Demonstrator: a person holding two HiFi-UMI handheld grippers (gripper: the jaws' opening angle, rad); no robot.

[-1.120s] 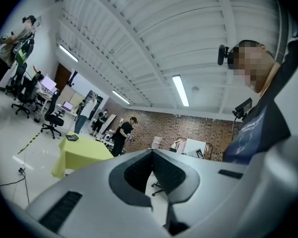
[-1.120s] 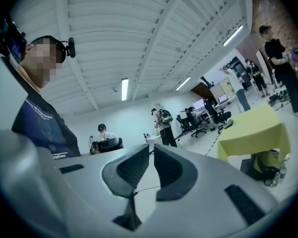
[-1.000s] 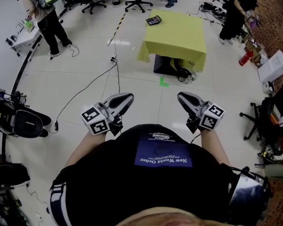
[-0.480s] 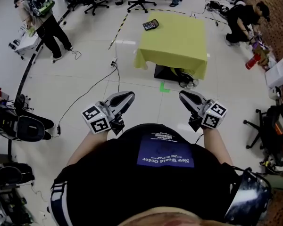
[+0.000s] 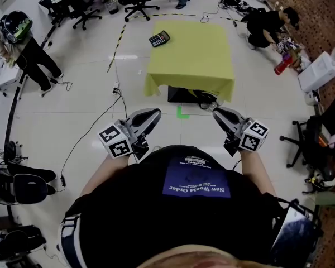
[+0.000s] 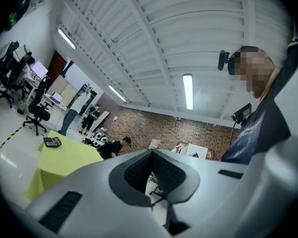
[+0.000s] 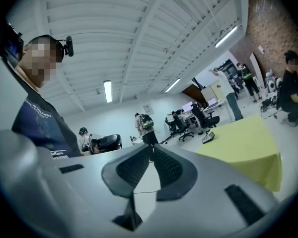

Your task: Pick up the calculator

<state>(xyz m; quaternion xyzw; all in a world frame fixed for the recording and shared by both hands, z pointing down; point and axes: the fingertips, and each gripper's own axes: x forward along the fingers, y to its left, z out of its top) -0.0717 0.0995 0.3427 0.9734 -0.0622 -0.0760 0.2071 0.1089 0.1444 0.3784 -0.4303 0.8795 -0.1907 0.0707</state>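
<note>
Left gripper (image 5: 151, 115): held out in front of the person's chest, aimed across the floor toward the table. Its fingers (image 6: 137, 171) are pressed together with nothing between them.

Calculator (image 5: 159, 38): dark, lying flat on the far left corner of the table, close to both edges of that corner. It is well apart from both grippers. Its long axis looks set roughly across the table's width and slightly skewed, though it is small here and hard to be sure of.

Table (image 5: 198, 57): draped in a yellow cloth and standing ahead of the person. Bare floor lies between it and the grippers.

Right gripper (image 5: 217, 113): level with the left one, also aimed forward. Its fingers (image 7: 132, 170) are closed together and empty.

Direction to the target: the calculator lies ahead and to the left of the midline between the two grippers. In the left gripper view it sits off to the left of the fingers, and in the right gripper view off to the right.

Nearer hand: the left, by my judgement, since the calculator sits on that side of the table.

What the reach needs: a closer approach first, then fingers parted to span the calculator's short side.
</note>
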